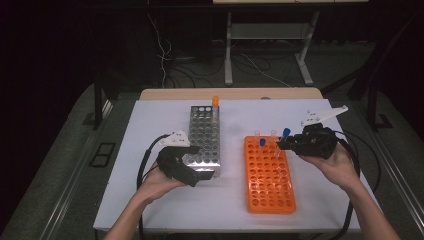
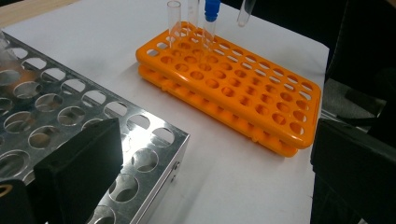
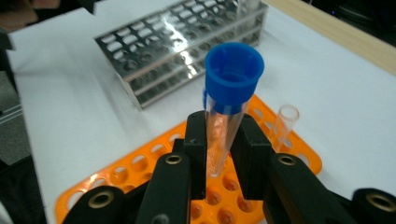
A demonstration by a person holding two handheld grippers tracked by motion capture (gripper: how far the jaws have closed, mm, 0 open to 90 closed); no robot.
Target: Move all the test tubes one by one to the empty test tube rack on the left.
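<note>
My right gripper (image 1: 283, 144) hangs over the far end of the orange rack (image 1: 268, 186), shut on a clear tube with a blue cap (image 1: 286, 133). In the right gripper view the two jaws (image 3: 224, 140) pinch that tube (image 3: 232, 77) below its cap, and its tip is clear of the rack's holes (image 3: 140, 165). A second blue-capped tube (image 1: 262, 142) and two open clear tubes (image 1: 257, 134) stand in the rack's far rows. My left gripper (image 1: 192, 175) rests open at the near corner of the metal rack (image 1: 202, 132). One of its jaws lies over the rack top (image 2: 56, 107).
An orange-capped tube (image 1: 215, 101) stands in the far right corner of the metal rack. The white table (image 1: 150, 200) has a wooden strip (image 1: 230, 93) along its far edge. Cables trail from both grippers. Dark floor and a table frame lie beyond.
</note>
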